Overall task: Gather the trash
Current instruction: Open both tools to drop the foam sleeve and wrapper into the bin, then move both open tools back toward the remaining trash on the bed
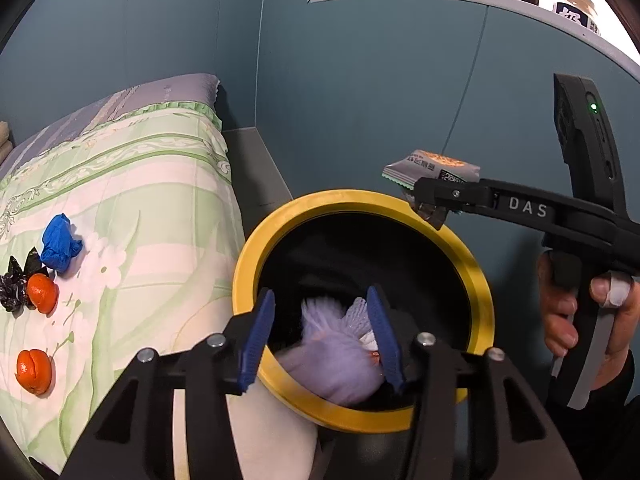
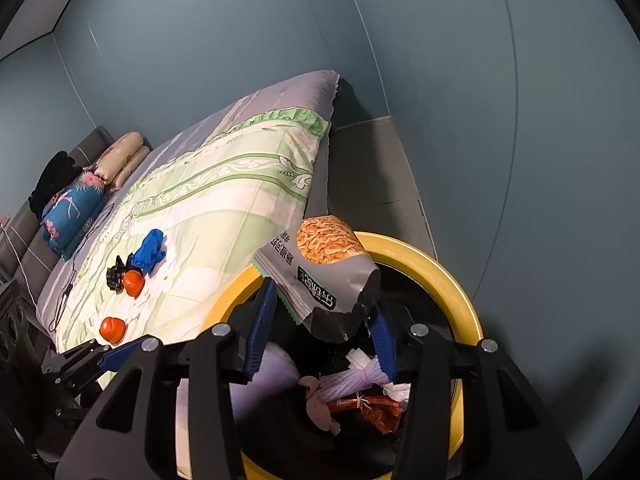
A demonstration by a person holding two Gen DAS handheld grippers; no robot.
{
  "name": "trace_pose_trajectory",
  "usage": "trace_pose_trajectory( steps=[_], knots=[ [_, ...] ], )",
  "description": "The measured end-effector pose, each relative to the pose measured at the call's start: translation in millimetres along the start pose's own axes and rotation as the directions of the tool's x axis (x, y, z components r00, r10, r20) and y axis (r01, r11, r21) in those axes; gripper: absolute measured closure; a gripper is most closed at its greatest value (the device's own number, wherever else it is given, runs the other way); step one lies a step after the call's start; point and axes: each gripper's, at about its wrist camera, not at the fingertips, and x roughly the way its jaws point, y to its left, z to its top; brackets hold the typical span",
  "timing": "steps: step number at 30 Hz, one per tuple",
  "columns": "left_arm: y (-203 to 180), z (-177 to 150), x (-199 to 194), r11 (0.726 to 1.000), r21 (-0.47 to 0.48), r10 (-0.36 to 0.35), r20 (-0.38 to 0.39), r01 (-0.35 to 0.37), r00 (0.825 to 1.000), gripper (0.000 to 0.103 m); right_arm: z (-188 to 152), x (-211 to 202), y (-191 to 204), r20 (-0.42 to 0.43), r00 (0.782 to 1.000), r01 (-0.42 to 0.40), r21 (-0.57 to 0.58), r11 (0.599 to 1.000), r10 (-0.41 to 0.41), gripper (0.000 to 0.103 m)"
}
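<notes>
A yellow-rimmed black bin [image 1: 248, 264] [image 2: 452, 280] stands beside the bed. My left gripper [image 1: 322, 336] hangs open over its mouth, and a purple foam net [image 1: 332, 364] lies below inside the bin. My right gripper [image 1: 424, 200] [image 2: 322, 320] is over the far rim. A grey noodle-snack wrapper [image 1: 432, 166] [image 2: 320, 264] stands between its fingers, leaning on the right one, with a gap at the left pad. On the bed lie a crumpled blue glove [image 1: 60, 244] [image 2: 150, 250], a black wrapper [image 1: 14, 284] [image 2: 116, 276] and two orange fruit pieces [image 1: 42, 292] [image 2: 112, 330].
The bed [image 1: 140, 184] with its green floral sheet fills the left side, with pillows [image 2: 120, 160] and a black cable [image 2: 64, 296] at its head. A blue-grey wall [image 1: 360, 80] stands close behind the bin. A person's hand [image 1: 568, 312] grips the right tool. A bottle [image 1: 576, 8] stands on the ledge.
</notes>
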Motion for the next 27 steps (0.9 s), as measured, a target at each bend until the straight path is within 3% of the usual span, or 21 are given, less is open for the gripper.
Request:
trace_pose_trajectory(
  steps=[5,24,27],
  knots=[
    [2,0,-4,1.000,-0.007,0.007,0.010,-0.007,1.000,0.048,1,-3,-2,0.009,1.000,-0.016,0.020,1.000,0.016,0.048],
    [20,5,-29,0.997,-0.038,0.064,0.052,-0.062,0.997,0.048,8,-10,6,0.031,0.999,-0.036,0.007,0.999,0.036,0.048],
    [24,6,-35,0.996,-0.046,0.079,0.061,-0.076,0.995,0.043,8,-12,11,0.033,0.999,-0.042,-0.003,0.999,0.042,0.047]
  ],
)
